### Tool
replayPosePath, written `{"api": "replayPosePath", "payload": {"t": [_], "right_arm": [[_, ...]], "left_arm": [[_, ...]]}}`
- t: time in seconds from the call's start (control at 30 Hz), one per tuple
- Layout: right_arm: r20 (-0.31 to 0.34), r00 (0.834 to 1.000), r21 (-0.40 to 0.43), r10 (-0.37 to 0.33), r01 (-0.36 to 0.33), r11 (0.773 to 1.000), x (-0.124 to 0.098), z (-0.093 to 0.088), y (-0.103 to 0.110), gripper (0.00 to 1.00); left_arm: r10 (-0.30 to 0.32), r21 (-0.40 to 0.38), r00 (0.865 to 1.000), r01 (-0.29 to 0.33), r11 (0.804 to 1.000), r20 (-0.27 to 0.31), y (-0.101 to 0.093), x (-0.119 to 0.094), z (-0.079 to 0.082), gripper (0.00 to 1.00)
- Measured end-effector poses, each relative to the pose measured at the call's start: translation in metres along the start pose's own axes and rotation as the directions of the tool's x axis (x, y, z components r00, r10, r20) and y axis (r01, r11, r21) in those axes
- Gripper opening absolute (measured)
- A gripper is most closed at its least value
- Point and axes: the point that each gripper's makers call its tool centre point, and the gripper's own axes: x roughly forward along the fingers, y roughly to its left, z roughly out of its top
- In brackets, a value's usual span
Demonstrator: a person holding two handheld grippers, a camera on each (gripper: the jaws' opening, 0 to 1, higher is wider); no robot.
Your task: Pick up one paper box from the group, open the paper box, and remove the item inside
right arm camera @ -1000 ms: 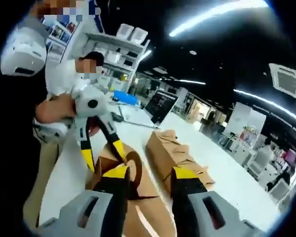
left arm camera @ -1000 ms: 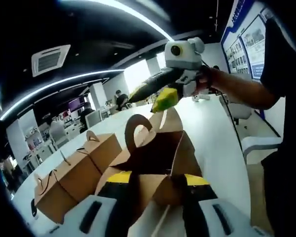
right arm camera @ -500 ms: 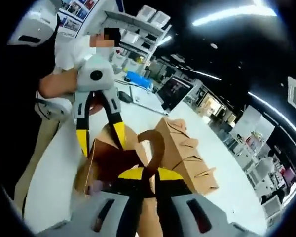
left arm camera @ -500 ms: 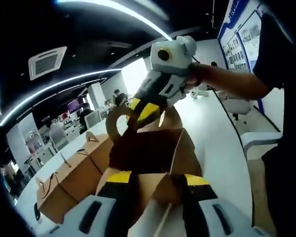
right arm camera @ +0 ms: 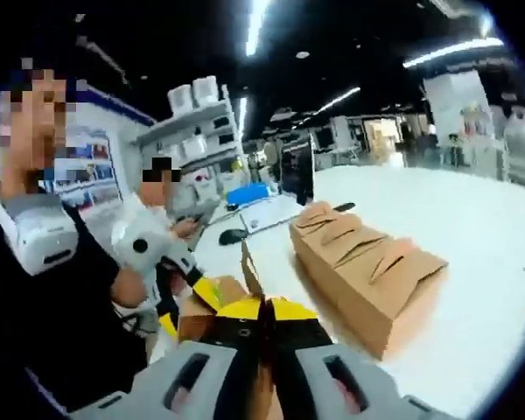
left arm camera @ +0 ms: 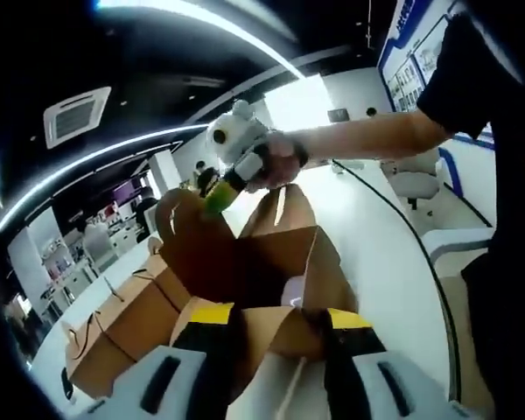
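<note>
Left gripper view: the left gripper (left arm camera: 269, 325) rises from six o'clock with its yellow-tipped jaws closed on the near wall of an open brown paper box (left arm camera: 280, 262), which sits on a white table (left arm camera: 381, 245). The box's flaps stand up and its dark interior faces the camera, with a small pale shape low inside at about five o'clock of the opening that is too unclear to identify. At about eleven o'clock of the box, the right gripper (left arm camera: 217, 199) comes in from above, held by a person's hand (left arm camera: 276, 166), and pinches the raised handle flap (left arm camera: 188, 232), pulling it outward to the nine o'clock side. Beside the open box at eight o'clock lie more closed boxes (left arm camera: 127, 319) with handle tops, set close together in a row. In the right gripper view, the right gripper (right arm camera: 264, 313) has its jaws pressed together on a thin edge of brown cardboard, the flap (right arm camera: 248, 271), which stands up at twelve o'clock of the tips. The left gripper (right arm camera: 191, 302) sits at nine o'clock, its yellow tips on the open box (right arm camera: 206, 319). The row of closed boxes (right arm camera: 367, 262) lies at two o'clock on the white table (right arm camera: 490, 262).
</note>
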Motion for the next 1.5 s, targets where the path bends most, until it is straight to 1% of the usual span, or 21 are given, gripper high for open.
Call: {"api": "replayPosePath", "payload": {"t": [0.07,0.1,0.13,0.2,0.27,0.3,0.33,0.4,0.47,0.57,0.63,0.67,0.73,0.87,0.9,0.97,1.0,1.07,1.13,1.3,1.5], "right_arm": [[0.007,0.998,0.095,0.058,-0.058,0.994,0.001,0.000,0.001,0.04],[0.007,0.996,0.110,0.085,-0.085,0.990,0.002,0.000,0.003,0.04],[0.005,0.990,0.112,0.141,-0.141,0.984,0.003,-0.002,0.010,0.04],[0.003,0.990,0.112,0.142,-0.141,0.984,0.005,-0.003,0.011,0.04],[-0.003,0.988,0.065,0.156,-0.156,0.986,0.008,-0.003,0.017,0.04],[0.009,0.990,0.009,0.141,-0.141,0.990,0.011,0.000,0.016,0.04],[0.020,0.992,-0.017,0.124,-0.123,0.992,0.014,0.002,0.014,0.05],[0.010,0.992,-0.018,0.125,-0.125,0.992,0.018,0.000,0.017,0.10],[-0.022,0.987,-0.011,0.158,-0.158,0.987,0.021,-0.006,0.021,0.08],[-0.033,0.988,0.004,0.153,-0.153,0.988,0.024,-0.006,0.019,0.04],[-0.031,0.990,0.049,0.139,-0.137,0.989,0.022,-0.005,0.011,0.03],[-0.020,0.990,0.101,0.140,-0.137,0.985,0.022,-0.006,0.008,0.03],[0.002,0.990,0.206,0.142,-0.139,0.969,0.021,-0.007,0.001,0.03],[0.024,0.992,0.336,0.122,-0.123,0.934,0.023,-0.009,-0.017,0.03],[0.019,0.994,0.375,0.111,-0.110,0.921,0.025,-0.012,-0.021,0.03],[-0.026,0.996,0.443,0.083,-0.062,0.894,0.028,-0.026,-0.030,0.03],[-0.060,0.995,0.459,0.082,-0.045,0.887,0.030,-0.035,-0.032,0.03],[-0.115,0.989,0.452,0.096,-0.034,0.892,0.035,-0.053,-0.033,0.04],[-0.125,0.987,0.447,0.104,-0.038,0.894,0.038,-0.058,-0.030,0.04],[-0.113,0.989,0.400,0.101,-0.048,0.915,0.035,-0.055,-0.034,0.04],[-0.123,0.986,0.408,0.116,-0.057,0.911,0.035,-0.058,-0.031,0.04]], "left_arm": [[-0.004,0.004,1.000,0.004,1.000,-0.001,0.000,0.000,0.000,0.40],[-0.005,0.006,1.000,0.005,1.000,-0.002,0.000,0.000,0.000,0.40],[-0.005,0.009,1.000,0.005,1.000,-0.002,0.000,0.000,-0.001,0.40],[-0.007,0.011,1.000,0.007,1.000,-0.003,0.001,0.000,-0.001,0.40],[-0.009,0.017,1.000,0.009,1.000,-0.007,0.001,-0.001,-0.001,0.39],[-0.008,0.029,1.000,0.009,1.000,-0.016,0.002,-0.001,-0.002,0.39],[-0.011,0.033,1.000,0.011,0.999,-0.019,0.001,-0.001,-0.002,0.39],[-0.018,0.043,1.000,0.019,0.999,-0.018,0.001,-0.001,-0.002,0.39],[-0.018,0.045,1.000,0.019,0.999,-0.016,0.001,0.000,-0.001,0.39],[-0.017,0.042,1.000,0.017,0.999,-0.018,0.002,0.000,-0.001,0.39],[-0.017,0.043,1.000,0.017,0.999,-0.018,0.001,0.000,-0.001,0.39],[-0.016,0.045,1.000,0.016,0.999,-0.017,0.001,0.001,-0.001,0.39],[-0.016,0.047,1.000,0.017,0.999,-0.018,0.001,0.001,-0.001,0.39],[-0.015,0.048,1.000,0.016,0.999,-0.016,0.001,0.002,-0.001,0.39],[-0.015,0.049,1.000,0.016,0.999,-0.016,0.001,0.002,-0.001,0.39],[-0.016,0.051,1.000,0.017,0.999,-0.016,0.001,0.003,-0.001,0.39],[-0.017,0.051,1.000,0.017,0.999,-0.016,0.001,0.003,-0.001,0.39],[-0.016,0.050,1.000,0.016,0.999,-0.016,0.001,0.003,-0.001,0.39],[-0.014,0.046,1.000,0.015,0.999,-0.016,0.001,0.003,-0.001,0.39],[-0.008,0.041,1.000,0.008,0.999,-0.007,0.001,0.004,0.000,0.39],[-0.007,0.036,1.000,0.007,0.999,-0.004,0.001,0.004,0.000,0.39]]}}
